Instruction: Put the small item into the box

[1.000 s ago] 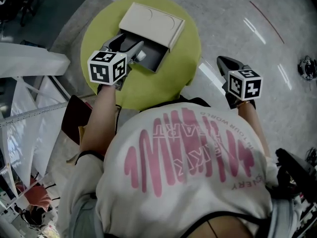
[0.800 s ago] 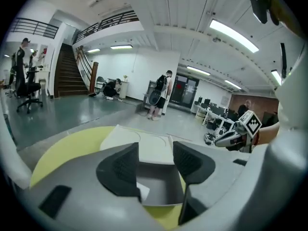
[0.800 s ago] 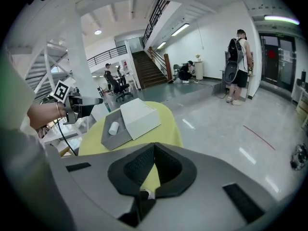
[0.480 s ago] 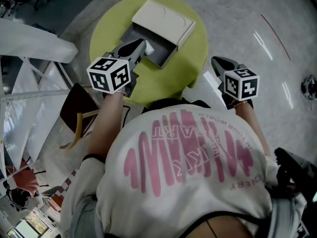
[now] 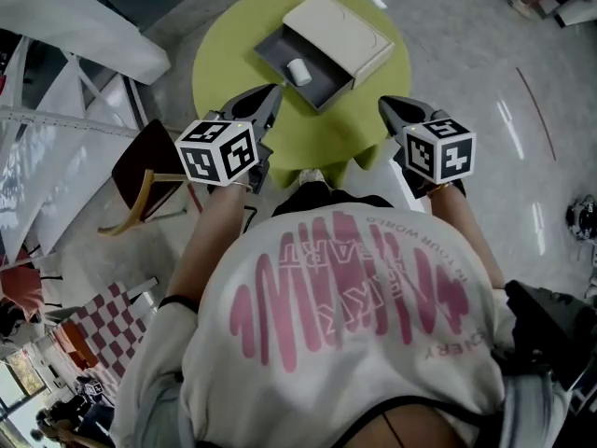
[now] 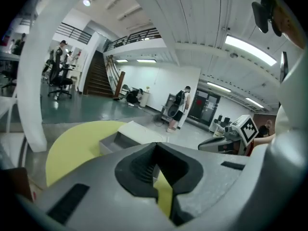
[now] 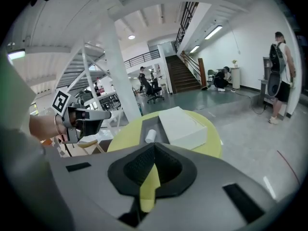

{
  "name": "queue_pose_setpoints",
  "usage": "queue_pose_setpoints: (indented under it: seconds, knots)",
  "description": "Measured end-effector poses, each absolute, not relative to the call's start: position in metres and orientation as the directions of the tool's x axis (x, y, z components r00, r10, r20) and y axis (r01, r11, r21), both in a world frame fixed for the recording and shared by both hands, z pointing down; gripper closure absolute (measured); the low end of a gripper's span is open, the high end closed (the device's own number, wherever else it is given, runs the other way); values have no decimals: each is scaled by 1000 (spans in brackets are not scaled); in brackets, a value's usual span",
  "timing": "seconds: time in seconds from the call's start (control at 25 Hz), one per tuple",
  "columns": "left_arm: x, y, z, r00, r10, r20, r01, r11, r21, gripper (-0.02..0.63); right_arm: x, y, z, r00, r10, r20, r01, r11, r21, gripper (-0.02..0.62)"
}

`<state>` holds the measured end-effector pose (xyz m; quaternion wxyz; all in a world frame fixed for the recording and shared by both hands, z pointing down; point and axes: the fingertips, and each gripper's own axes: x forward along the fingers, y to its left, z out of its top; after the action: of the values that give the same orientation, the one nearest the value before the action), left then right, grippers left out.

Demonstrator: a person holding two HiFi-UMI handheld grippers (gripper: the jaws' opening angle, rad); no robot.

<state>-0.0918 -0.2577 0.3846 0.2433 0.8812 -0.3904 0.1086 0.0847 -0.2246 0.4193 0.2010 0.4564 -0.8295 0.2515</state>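
Item [image 5: 298, 71] in box [image 5: 328, 88], beyond left gripper [image 5: 273, 92]

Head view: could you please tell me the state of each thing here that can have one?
box: open, its drawer slid out.
small item: lying in the drawer, not held.
left gripper: shut, jaws just closed, nothing between them.
right gripper: shut, empty.
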Motion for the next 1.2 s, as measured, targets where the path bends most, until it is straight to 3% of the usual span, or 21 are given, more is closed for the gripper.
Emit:
queue_pose_setpoints:
  seconds: [0.2,0.44,1.2]
  knots:
    - [-116,-211,399,525,-747,408,-848,-416,328,598,68,-202,415,-547,-644,535,-827,515,-224,591]
    - [-128,-143,419,436,-793,426,-890,-308,336,598,64,-166,420,-569,-653,500,-818,514,-259,591]
    - [-151,-68,417,375,-817,438,-913,-242,329,598,51,-116,414,-583,-645,495,-806,537,-249,591]
